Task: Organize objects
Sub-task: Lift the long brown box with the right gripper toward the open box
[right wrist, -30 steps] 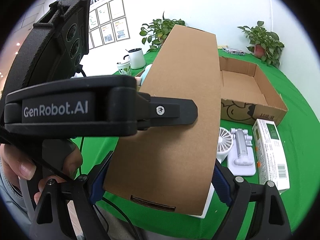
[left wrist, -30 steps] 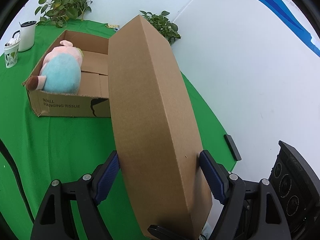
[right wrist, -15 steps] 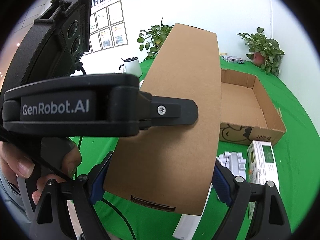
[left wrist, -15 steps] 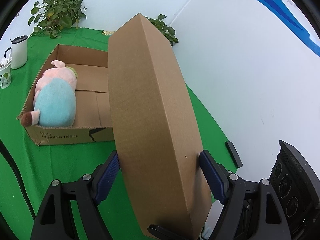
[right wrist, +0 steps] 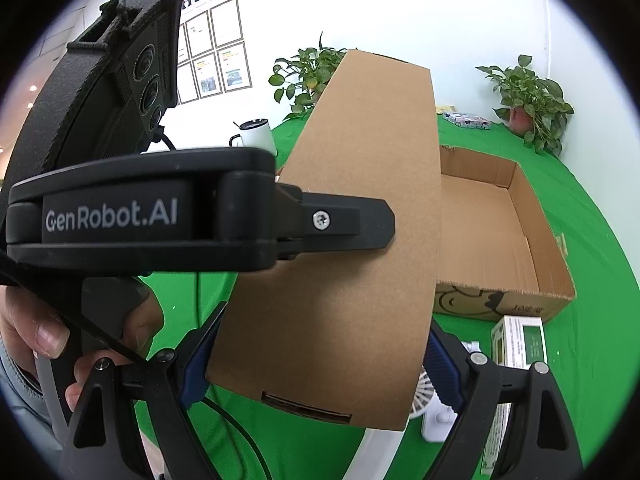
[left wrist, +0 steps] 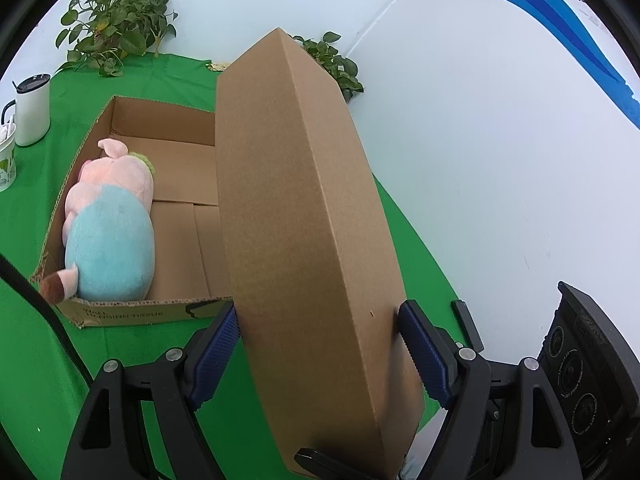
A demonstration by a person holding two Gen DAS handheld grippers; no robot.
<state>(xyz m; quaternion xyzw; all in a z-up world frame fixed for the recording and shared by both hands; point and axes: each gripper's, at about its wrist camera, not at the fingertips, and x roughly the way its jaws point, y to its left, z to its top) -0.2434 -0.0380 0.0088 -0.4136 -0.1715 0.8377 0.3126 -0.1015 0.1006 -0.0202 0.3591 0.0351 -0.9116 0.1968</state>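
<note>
Both grippers hold one thing together: a long, flat closed cardboard box (left wrist: 304,216). In the left wrist view the left gripper (left wrist: 320,356) has its blue pads pressed on the two narrow sides of the box near its lower end. In the right wrist view the right gripper (right wrist: 320,364) clamps the same box across its width, and the black body of the left gripper crosses the picture at about 9 o'clock, with its finger lying against the broad face. So both tongs stand wide, but closed on the box, not empty.

The box is in the air, tilted, with its far end pointing to 12 o'clock. Behind it on the green table (left wrist: 48,360) stands an open cardboard tray (left wrist: 120,314). A pink and blue plush toy (left wrist: 110,236) lies in the left part of the tray, at about 9 o'clock from the held box. The right part of the tray looks free.

I judge that the step in hand is the carrying of the box toward the tray. The next move calls for both hands to go together at the same speed, to lower the box level into the free part beside the toy, and to open the jaws only when it rests on the bottom.

At 4 o'clock in the right wrist view, a white fan (right wrist: 436,404) and a green and white carton (right wrist: 516,364) lie on the table in front of the tray, not yet sorted.
</note>
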